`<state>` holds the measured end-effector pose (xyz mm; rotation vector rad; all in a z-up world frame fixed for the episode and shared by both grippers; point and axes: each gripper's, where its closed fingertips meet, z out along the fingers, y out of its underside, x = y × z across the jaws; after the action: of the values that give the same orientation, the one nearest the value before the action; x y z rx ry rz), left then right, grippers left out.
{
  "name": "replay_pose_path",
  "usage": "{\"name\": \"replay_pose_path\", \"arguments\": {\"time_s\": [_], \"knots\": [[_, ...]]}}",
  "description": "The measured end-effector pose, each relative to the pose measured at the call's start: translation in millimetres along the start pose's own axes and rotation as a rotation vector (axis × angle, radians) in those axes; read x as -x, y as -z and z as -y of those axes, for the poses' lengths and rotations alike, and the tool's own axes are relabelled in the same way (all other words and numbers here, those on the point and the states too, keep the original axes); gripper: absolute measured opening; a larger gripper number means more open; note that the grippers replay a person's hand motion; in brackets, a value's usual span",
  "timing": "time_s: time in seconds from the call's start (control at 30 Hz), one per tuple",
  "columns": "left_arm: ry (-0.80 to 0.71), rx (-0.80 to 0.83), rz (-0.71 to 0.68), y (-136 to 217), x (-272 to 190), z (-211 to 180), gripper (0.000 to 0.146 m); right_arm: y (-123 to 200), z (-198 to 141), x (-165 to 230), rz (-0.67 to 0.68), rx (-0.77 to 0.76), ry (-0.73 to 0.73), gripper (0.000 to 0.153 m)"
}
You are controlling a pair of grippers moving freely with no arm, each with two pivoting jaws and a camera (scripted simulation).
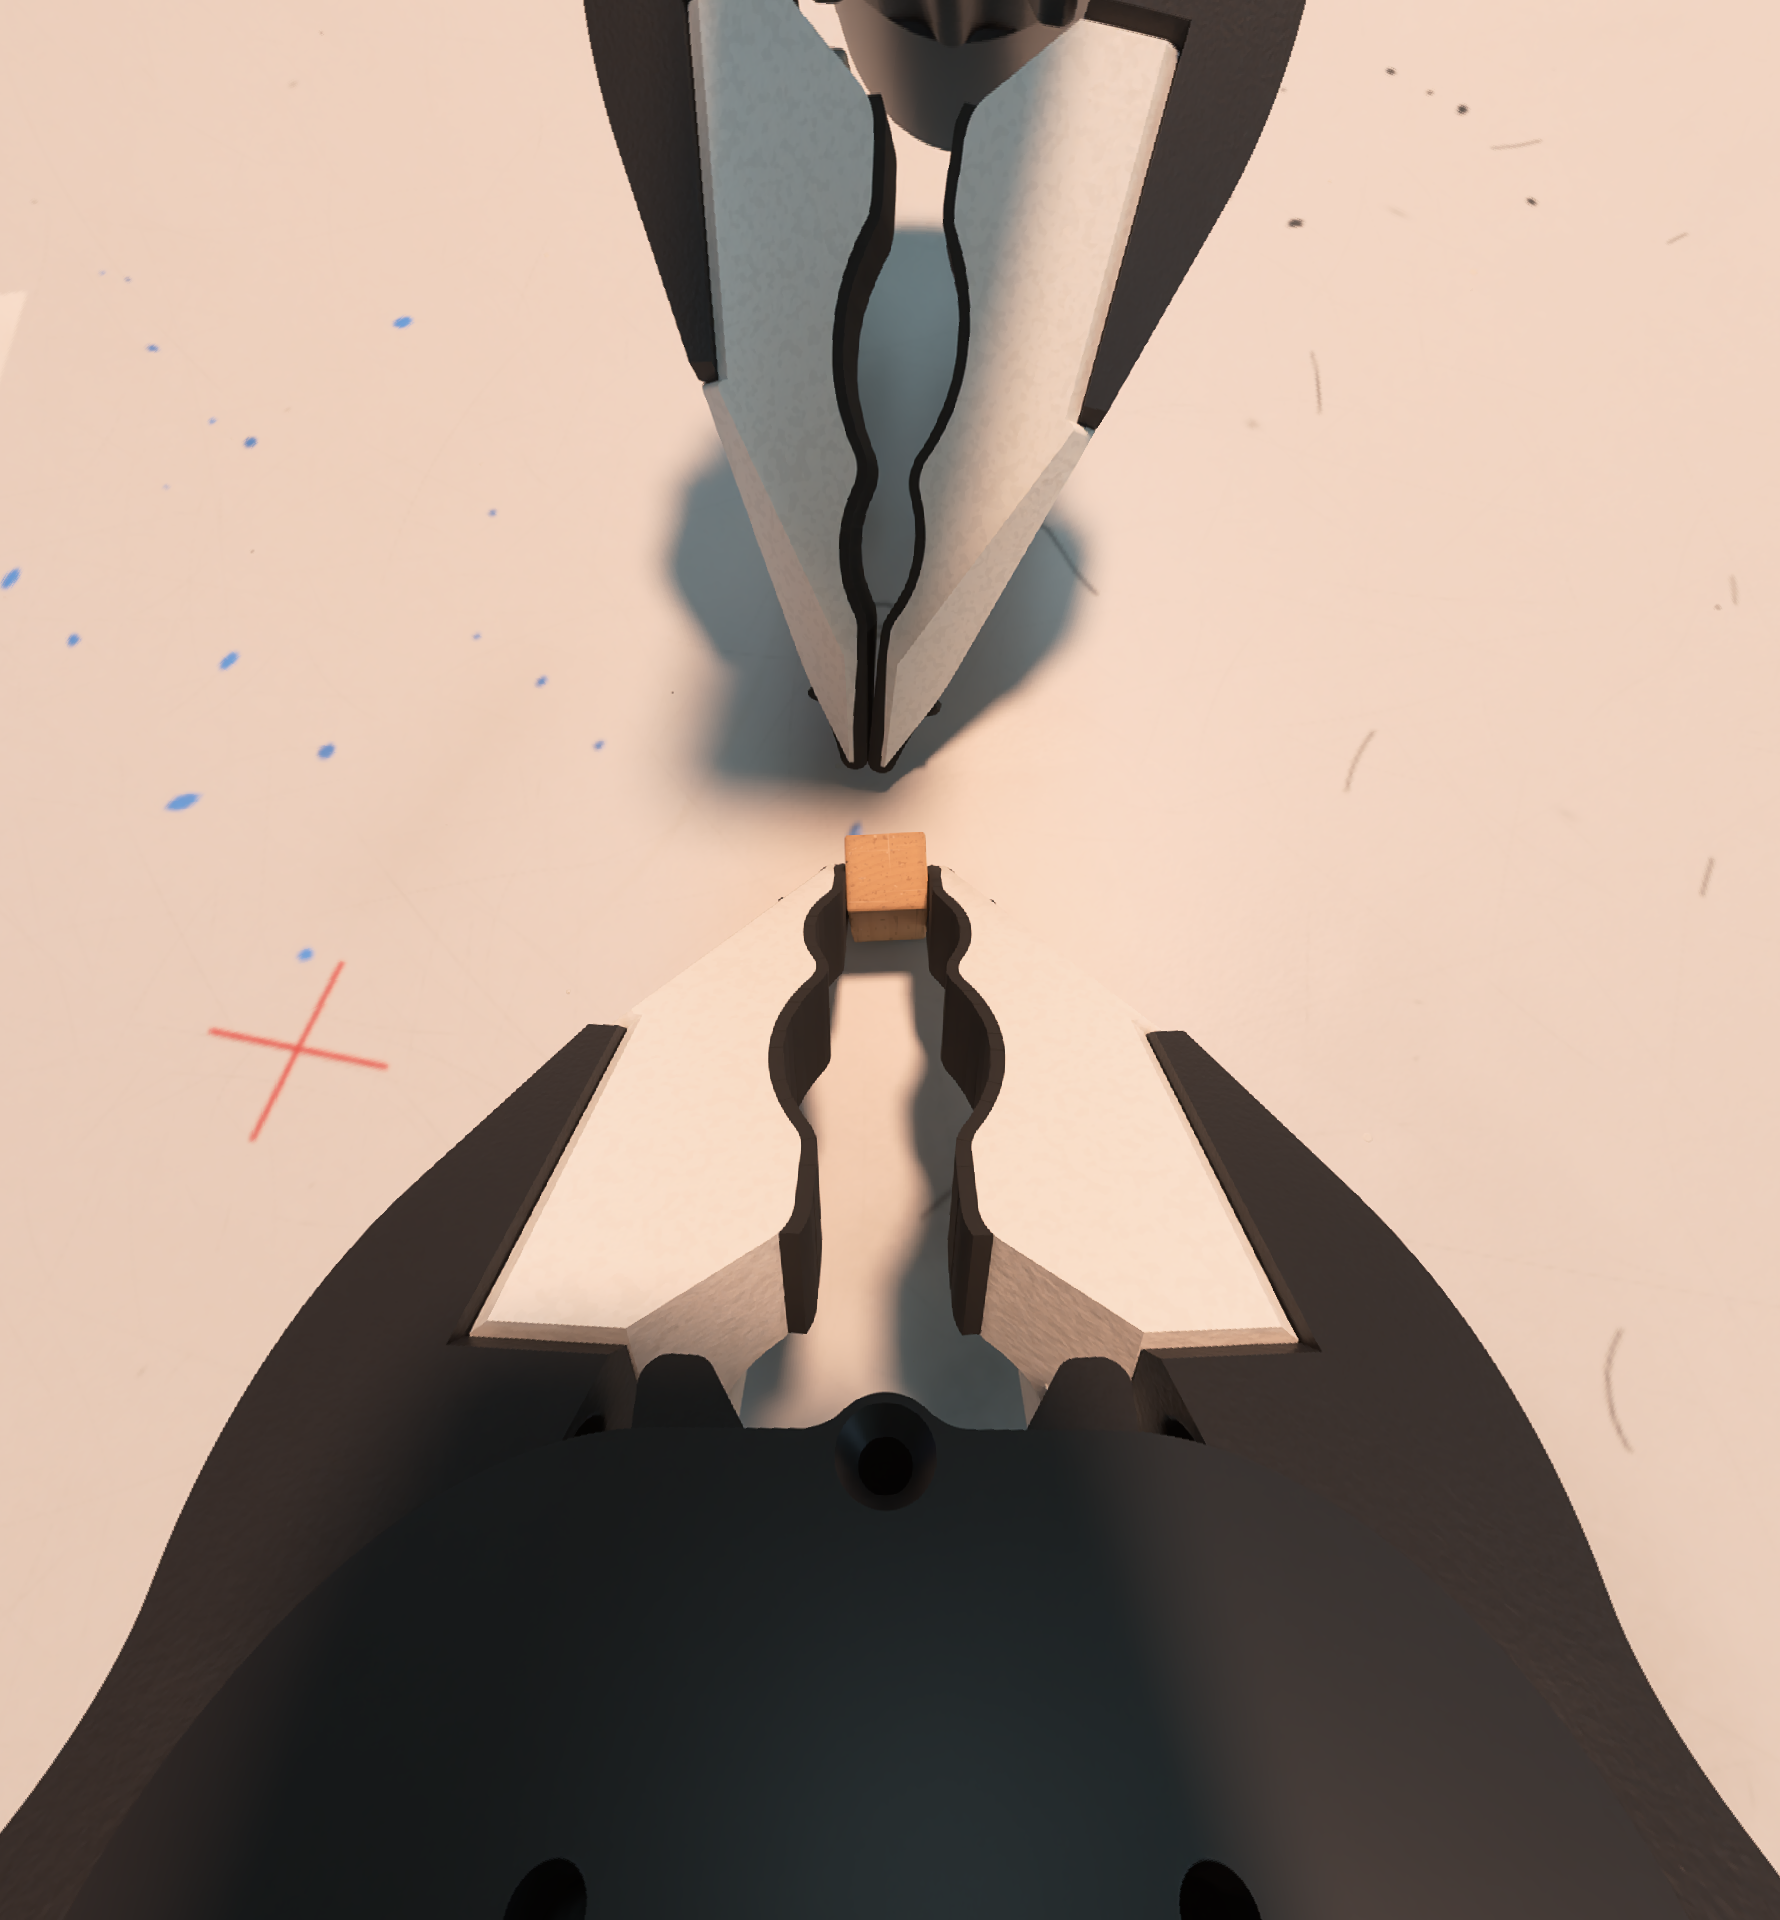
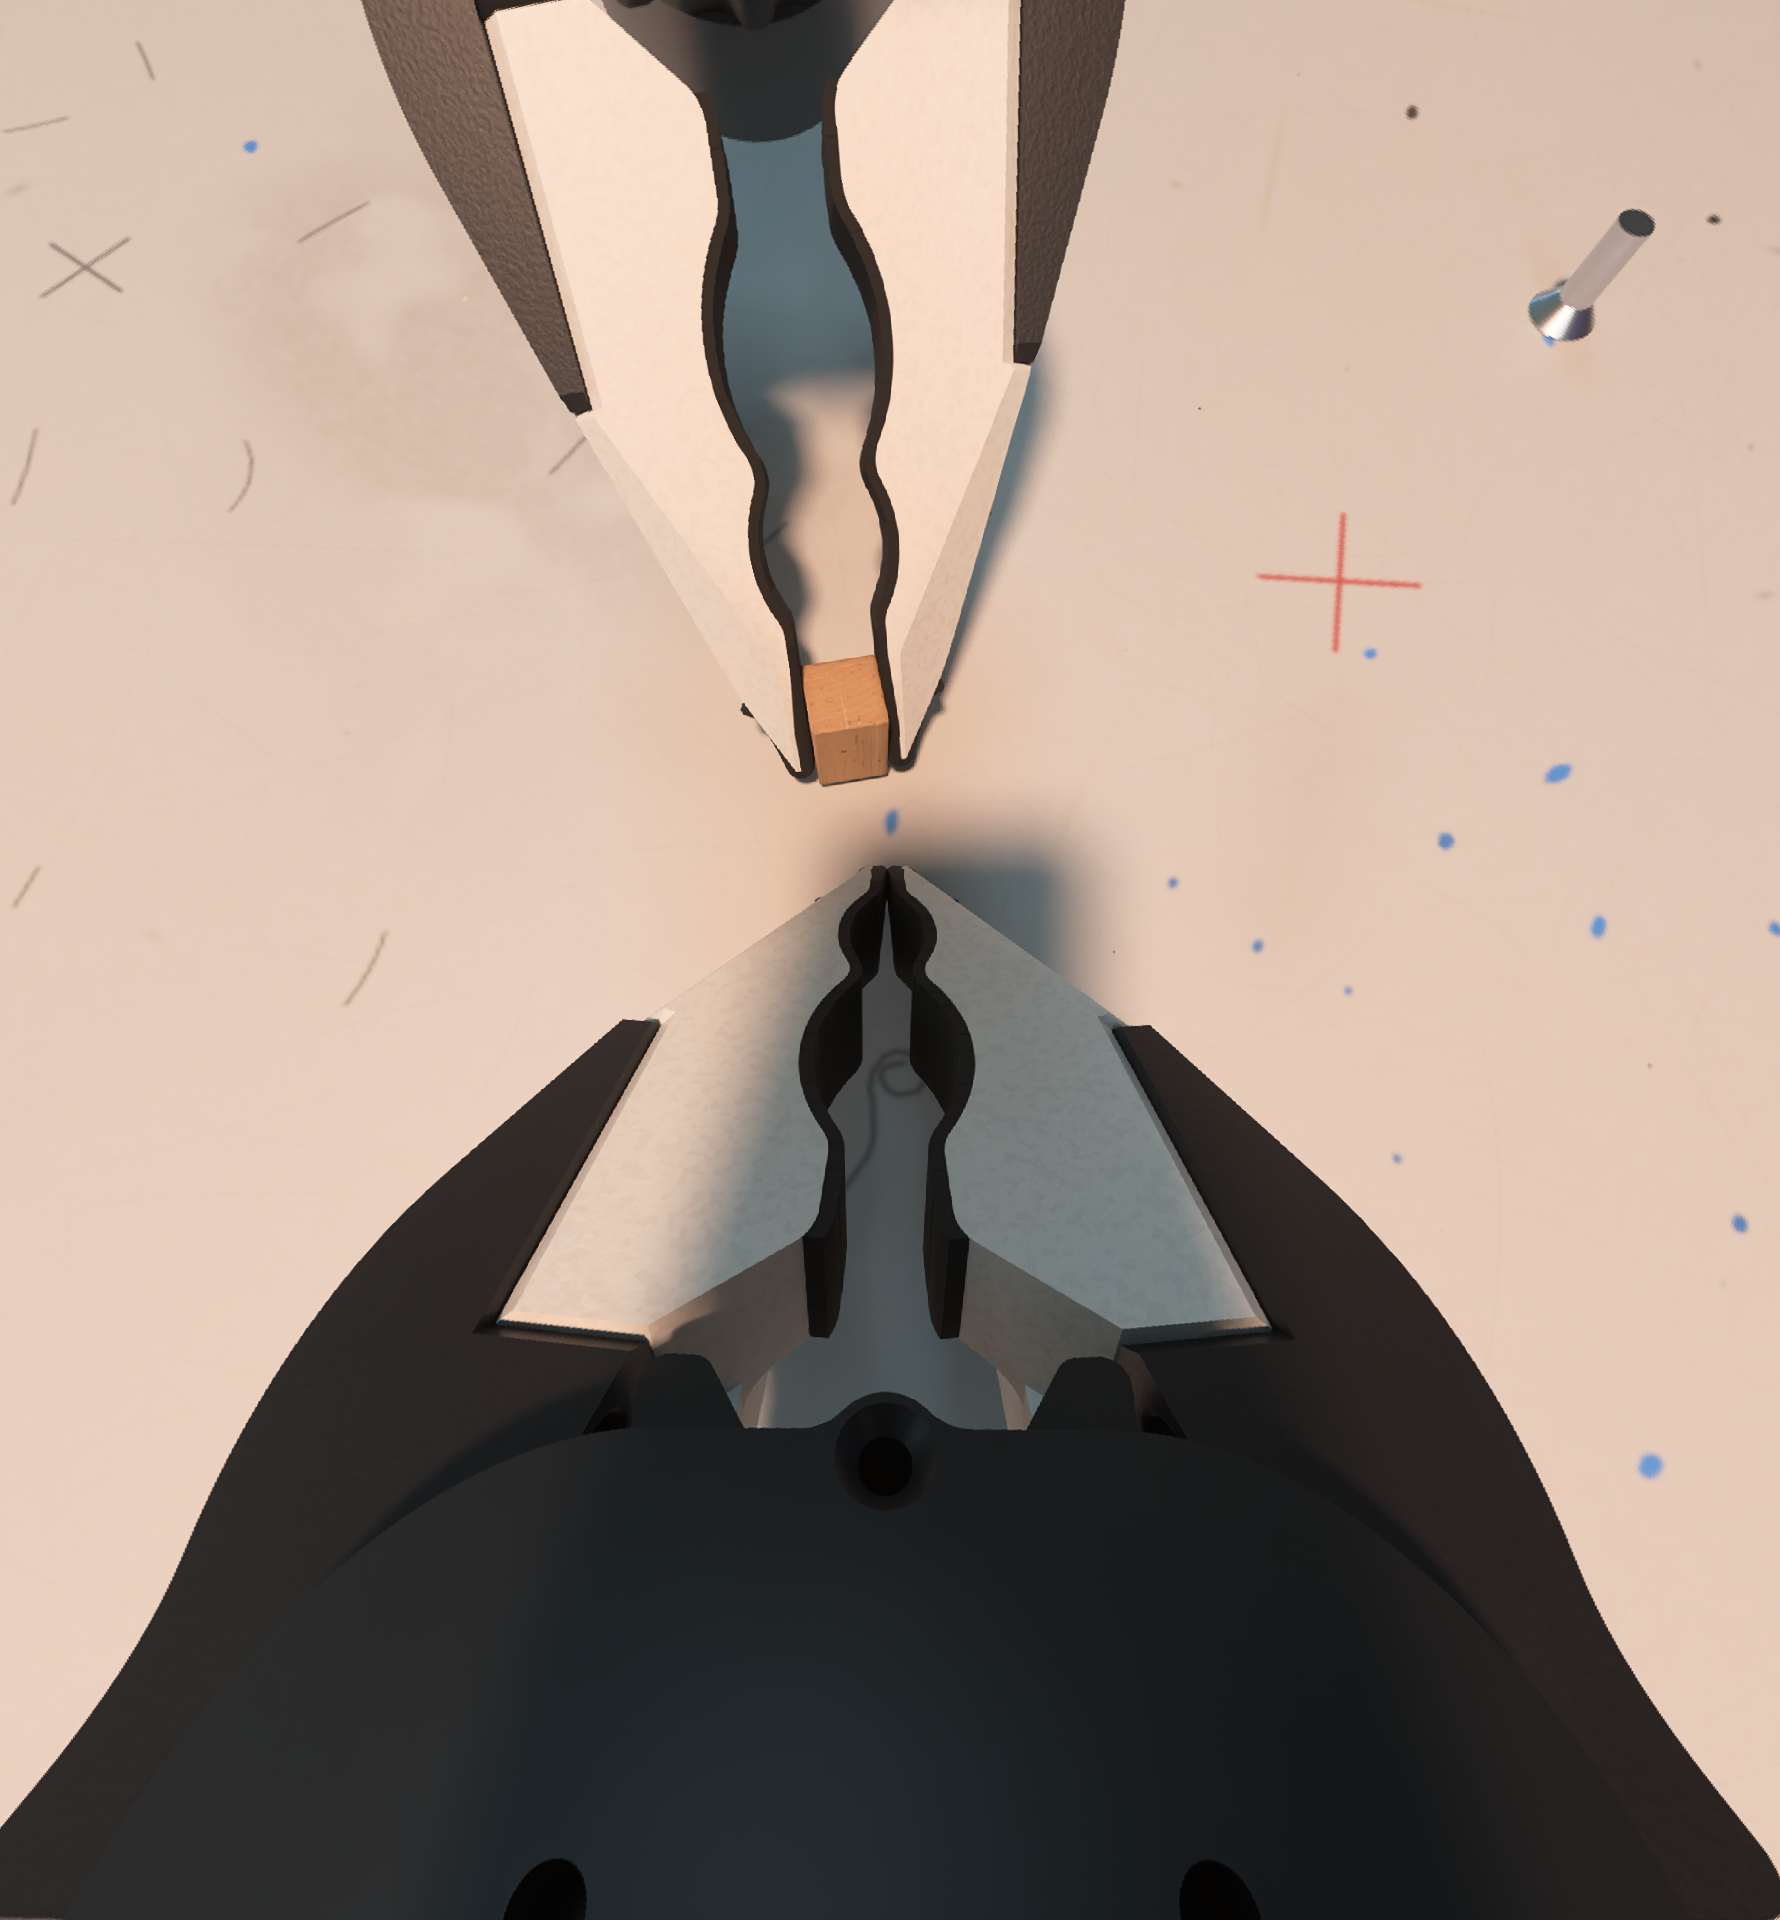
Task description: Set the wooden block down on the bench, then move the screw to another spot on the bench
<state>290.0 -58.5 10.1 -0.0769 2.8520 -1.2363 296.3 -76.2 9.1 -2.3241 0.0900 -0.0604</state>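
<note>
My left gripper (image 1: 886, 883) is shut on a small wooden block (image 1: 886, 873), pinched between its fingertips just above the pale bench (image 1: 346, 1351). The block also shows in the right wrist view (image 2: 844, 732), held by the left gripper (image 2: 844, 764) facing me. My right gripper (image 2: 886, 873) is shut and empty, tip to tip with the left one, and shows in the left wrist view (image 1: 870, 764). A silver screw (image 2: 1592, 281) with a flat head lies on the bench at the far right of the right wrist view, well apart from both grippers.
A red cross mark (image 1: 296, 1049) is drawn on the bench left of my left gripper; it also shows in the right wrist view (image 2: 1339, 582). Blue paint specks (image 1: 182, 801) and pencil scratches dot the bench. A grey cross (image 2: 84, 268) lies far left.
</note>
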Motion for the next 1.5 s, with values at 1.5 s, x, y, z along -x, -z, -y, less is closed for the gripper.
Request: {"name": "replay_pose_path", "arguments": {"time_s": [1.5], "knots": [[0.124, -0.030, -0.032, 6.6, -7.6, 0.0, 0.052, -7.7, 17.0, 0.2, -0.158, -0.047, 0.008, 0.012]]}}
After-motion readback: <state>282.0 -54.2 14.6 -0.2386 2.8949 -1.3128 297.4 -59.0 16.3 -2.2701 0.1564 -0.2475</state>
